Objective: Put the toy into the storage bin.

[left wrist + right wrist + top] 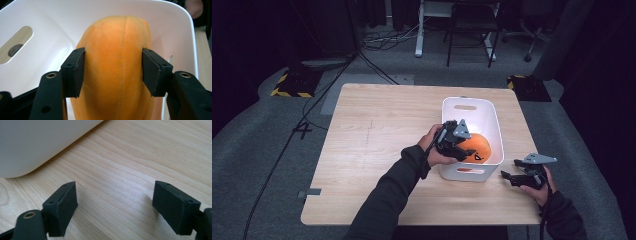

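Observation:
An orange plush toy point(478, 148) with a black face mark lies in the near end of a white bin point(469, 100) on the wooden table point(377, 130). My left gripper point(460, 151) reaches into the bin from its left side. In the left gripper view its two black pads touch both flanks of the orange plush toy point(115, 50), with the bin's white wall point(50, 22) behind. My right gripper point(508, 176) rests low to the right of the bin's near corner. Its jaws point(115, 205) stand wide apart over bare wood, with nothing between them.
The bin has a slot handle point(16, 43) in its end wall, and its outer wall point(37, 140) stands close in front of the right gripper. Bare tabletop point(130, 157) spreads left of the bin. Beyond the table are cables, chair legs and black-and-yellow floor plates point(292, 82).

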The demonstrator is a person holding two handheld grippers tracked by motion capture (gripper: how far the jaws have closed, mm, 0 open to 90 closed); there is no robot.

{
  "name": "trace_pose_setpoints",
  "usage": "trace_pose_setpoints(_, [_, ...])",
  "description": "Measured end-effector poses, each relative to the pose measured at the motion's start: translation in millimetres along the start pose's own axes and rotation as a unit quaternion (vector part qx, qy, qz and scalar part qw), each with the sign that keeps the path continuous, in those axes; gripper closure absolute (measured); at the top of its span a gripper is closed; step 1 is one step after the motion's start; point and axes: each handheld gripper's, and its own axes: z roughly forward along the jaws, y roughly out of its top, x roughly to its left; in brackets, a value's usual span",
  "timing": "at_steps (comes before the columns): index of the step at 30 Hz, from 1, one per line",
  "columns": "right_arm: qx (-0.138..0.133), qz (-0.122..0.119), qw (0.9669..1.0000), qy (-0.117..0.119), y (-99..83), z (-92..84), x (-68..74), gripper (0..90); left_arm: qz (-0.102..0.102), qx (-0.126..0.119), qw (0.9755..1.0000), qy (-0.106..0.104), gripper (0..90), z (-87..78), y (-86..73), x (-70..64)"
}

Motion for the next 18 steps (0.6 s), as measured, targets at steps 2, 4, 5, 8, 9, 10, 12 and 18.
trace_pose_setpoints(2, [0.000, 0.000, 1.0000, 0.000, 0.0, 0.0, 0.0, 19.8, 0.001, 0.000, 1.0000, 0.001, 40.4, -0.4, 0.3, -0.3])
trace_pose_setpoints(4, [0.000, 0.000, 1.0000, 0.000, 0.0, 0.0, 0.1, 19.9, 0.005, 0.001, 1.0000, 0.000, 40.8, -1.2, 0.7, -0.2])
trace_pose_setpoints(5, [0.000, 0.000, 1.0000, 0.000, 0.0, 0.0, 0.0, 19.8, 0.004, -0.003, 1.0000, -0.004, 47.4, -2.5, 0.6, -0.1])
trace_pose_setpoints(8, [0.000, 0.000, 1.0000, 0.000, 0.0, 0.0, 0.0, 19.9, -0.005, -0.022, 0.9996, -0.017, 46.6, -9.3, 1.6, 1.4])
trace_pose_setpoints(9, [-0.001, 0.002, 1.0000, 0.001, 0.1, 0.2, 0.4, 19.8, 0.003, -0.019, 0.9998, -0.007, 46.6, -10.3, 1.1, 1.5])
trace_pose_setpoints(10, [-0.001, 0.002, 1.0000, 0.001, 0.1, 0.2, 0.4, 19.8, 0.003, -0.019, 0.9998, -0.007, 46.9, -10.3, 1.1, 1.5])
trace_pose_setpoints(12, [-0.001, 0.002, 1.0000, 0.001, 0.1, 0.2, 0.4, 19.8, 0.001, -0.018, 0.9998, -0.010, 46.9, -11.1, 0.0, 2.0])
trace_pose_setpoints(18, [-0.001, 0.002, 1.0000, 0.001, 0.2, 0.2, 0.3, 19.8, -0.005, -0.025, 0.9997, 0.004, 43.8, -12.6, -0.6, 2.3])
